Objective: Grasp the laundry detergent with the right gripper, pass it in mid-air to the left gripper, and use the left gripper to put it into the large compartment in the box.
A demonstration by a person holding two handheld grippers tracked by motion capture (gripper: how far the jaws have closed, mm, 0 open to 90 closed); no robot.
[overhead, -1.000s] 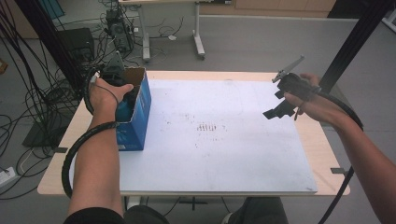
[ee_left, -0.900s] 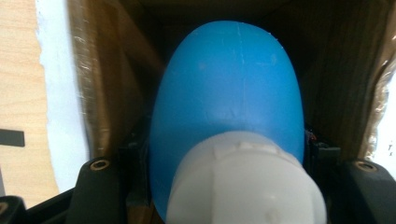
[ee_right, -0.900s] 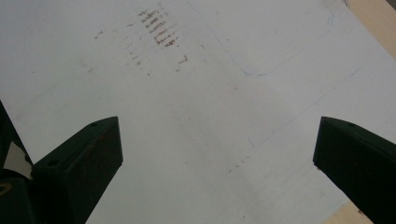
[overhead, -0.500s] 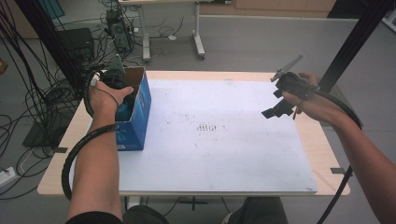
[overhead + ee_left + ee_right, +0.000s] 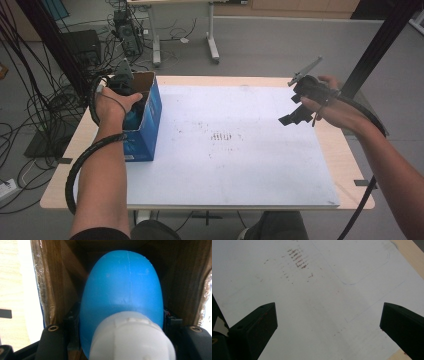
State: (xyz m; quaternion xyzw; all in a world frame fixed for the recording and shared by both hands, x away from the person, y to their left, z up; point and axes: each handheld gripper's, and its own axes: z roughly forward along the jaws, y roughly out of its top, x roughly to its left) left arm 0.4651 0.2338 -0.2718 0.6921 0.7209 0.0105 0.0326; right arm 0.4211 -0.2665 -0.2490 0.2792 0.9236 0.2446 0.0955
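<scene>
A blue box [image 5: 148, 131] with an open top and brown cardboard inside stands at the left edge of the white mat [image 5: 235, 165]. My left gripper [image 5: 134, 114] reaches down into it. In the left gripper view the left gripper [image 5: 122, 326] is shut on a blue bottle [image 5: 122, 285] with a white cap [image 5: 130, 337], the bottle lying between the box's inner walls [image 5: 62, 277]. My right gripper [image 5: 293, 109] hovers over the mat's right side. Its jaws stand wide apart in the right gripper view [image 5: 327, 322], with nothing between them.
The mat has faint brownish marks [image 5: 222, 136] near its middle and covers most of a light wooden table [image 5: 352, 155]. Cables [image 5: 30, 105] and equipment lie on the floor to the left, and another table's legs [image 5: 212, 35] stand behind.
</scene>
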